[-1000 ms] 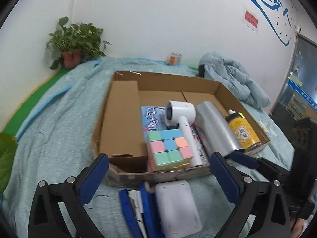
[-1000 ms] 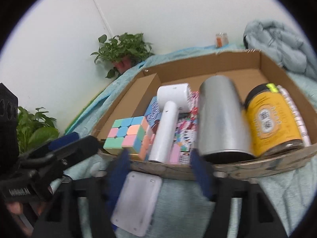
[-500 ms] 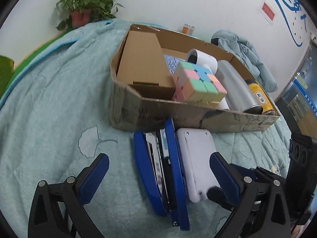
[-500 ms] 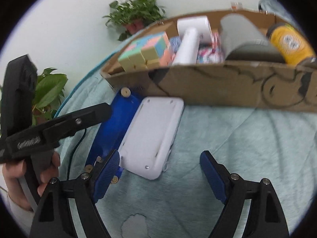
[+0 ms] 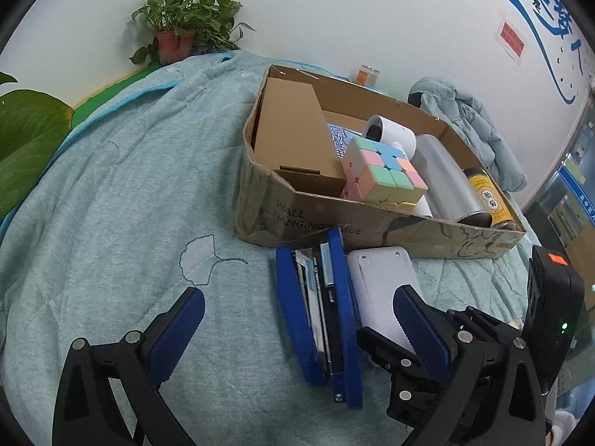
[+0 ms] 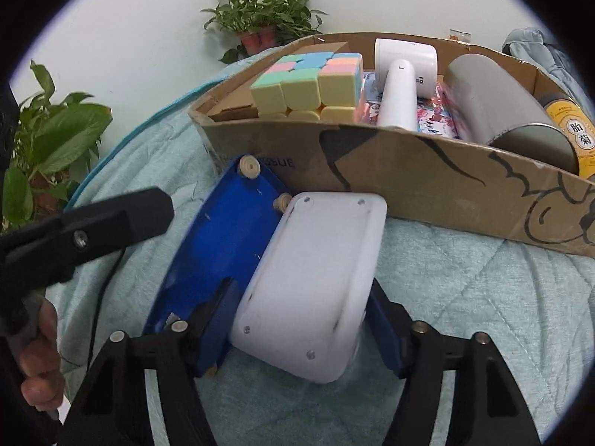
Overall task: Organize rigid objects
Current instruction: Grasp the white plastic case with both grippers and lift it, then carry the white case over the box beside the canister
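A white flat device [image 6: 316,278] lies on the teal blanket in front of the cardboard box [image 6: 427,171], next to a blue case [image 6: 223,245]. My right gripper [image 6: 301,323] has its fingers on both sides of the white device's near end, which is tilted up. In the left wrist view my left gripper [image 5: 297,319] is open and empty above the blue case [image 5: 319,312] and the white device [image 5: 383,282]. The box [image 5: 334,219] holds a pastel cube [image 5: 383,171], a white hair dryer [image 5: 390,133], a silver cylinder [image 5: 450,178] and a yellow jar [image 5: 491,200].
A teal blanket [image 5: 111,204] covers the surface. A potted plant [image 5: 186,26] stands at the back by the wall. A blue-grey jacket [image 5: 476,126] lies behind the box. Green leaves [image 6: 48,141] are at the left.
Both grippers dropped low toward the items in front of the box. My right gripper moved forward and closed around the white device, tilting it up.
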`<state>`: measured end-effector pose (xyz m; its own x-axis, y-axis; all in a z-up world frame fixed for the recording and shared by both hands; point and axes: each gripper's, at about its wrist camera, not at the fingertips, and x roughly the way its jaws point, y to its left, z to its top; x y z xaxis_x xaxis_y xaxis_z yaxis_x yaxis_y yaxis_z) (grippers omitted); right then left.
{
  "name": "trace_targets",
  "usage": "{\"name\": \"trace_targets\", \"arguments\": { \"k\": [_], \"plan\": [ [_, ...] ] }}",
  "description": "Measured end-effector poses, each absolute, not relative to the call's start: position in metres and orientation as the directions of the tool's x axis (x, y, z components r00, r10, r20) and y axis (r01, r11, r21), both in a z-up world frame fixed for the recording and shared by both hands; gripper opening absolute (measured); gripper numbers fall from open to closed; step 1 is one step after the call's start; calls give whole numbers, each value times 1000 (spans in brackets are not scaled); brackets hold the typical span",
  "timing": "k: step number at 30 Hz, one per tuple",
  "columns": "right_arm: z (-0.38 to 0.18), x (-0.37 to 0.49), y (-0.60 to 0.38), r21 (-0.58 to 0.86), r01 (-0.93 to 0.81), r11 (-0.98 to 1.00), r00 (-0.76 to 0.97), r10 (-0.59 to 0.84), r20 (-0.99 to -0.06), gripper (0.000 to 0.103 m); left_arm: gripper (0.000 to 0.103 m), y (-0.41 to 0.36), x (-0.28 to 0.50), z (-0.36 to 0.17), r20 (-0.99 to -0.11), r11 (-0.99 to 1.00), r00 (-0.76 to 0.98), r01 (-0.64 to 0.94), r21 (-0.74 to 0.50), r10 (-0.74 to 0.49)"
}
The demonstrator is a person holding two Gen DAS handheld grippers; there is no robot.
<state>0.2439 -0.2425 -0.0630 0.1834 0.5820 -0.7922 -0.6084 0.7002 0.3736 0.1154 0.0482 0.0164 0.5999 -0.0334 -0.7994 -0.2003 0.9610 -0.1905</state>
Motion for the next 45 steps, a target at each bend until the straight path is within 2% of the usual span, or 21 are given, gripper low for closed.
{"name": "trace_targets", "arguments": {
  "k": [7, 9, 10, 14, 17, 18, 21, 24, 26, 29, 32, 33, 34, 38, 43, 45],
  "plan": [
    [-63, 241, -307, 359, -565, 743, 210, 550, -808, 62, 102, 13, 97, 24, -792, 952, 591, -128, -278, -152],
    [-61, 239, -331, 367, -549, 751, 219, 552, -804, 55, 102, -5, 91, 25, -789, 945, 576, -82, -315, -213],
    [-59, 238, -341, 384, -544, 746, 215, 566, -796, 44, 102, -15, 88, 24, -787, 940, 565, -58, -337, -248],
    [-51, 226, -375, 485, -516, 706, 141, 629, -765, 42, 102, -59, 84, 7, -771, 879, 469, 25, -476, -431],
    [-53, 217, -384, 540, -492, 683, 133, 672, -728, 42, 101, -83, 85, -9, -789, 878, 416, 51, -476, -452],
    [-54, 216, -387, 549, -483, 682, 138, 678, -722, 44, 100, -86, 86, -13, -793, 879, 411, 43, -476, -449],
    [-61, 217, -397, 573, -437, 694, 150, 684, -714, 57, 98, -84, 97, -17, -777, 858, 417, 11, -514, -472],
    [-60, 219, -400, 568, -421, 707, 174, 678, -715, 58, 96, -89, 114, -17, -775, 849, 395, 24, -527, -492],
    [-58, 218, -396, 551, -440, 709, 176, 669, -722, 59, 84, -96, 127, -23, -788, 853, 362, 40, -521, -498],
    [-54, 216, -390, 547, -466, 696, 176, 678, -713, 61, 81, -106, 137, -32, -806, 857, 325, 33, -514, -495],
    [-51, 215, -388, 521, -489, 700, 193, 669, -717, 62, 73, -116, 133, -34, -763, 801, 263, 70, -595, -590],
    [-48, 213, -388, 485, -505, 714, 221, 650, -727, 71, 73, -119, 129, -35, -743, 773, 229, 89, -628, -629],
    [-46, 212, -390, 457, -511, 728, 248, 634, -732, 74, 73, -123, 125, -36, -730, 756, 203, 105, -647, -653],
    [-50, 219, -401, 456, -490, 743, 257, 623, -739, 74, 73, -113, 131, -39, -702, 729, 230, 58, -682, -674],
    [-49, 226, -395, 407, -546, 732, 258, 609, -750, 74, 73, -110, 144, -40, -719, 750, 261, 35, -660, -644],
    [-47, 224, -390, 394, -570, 721, 245, 607, -756, 74, 67, -117, 145, -41, -730, 765, 265, 47, -643, -630]
  ]
}}
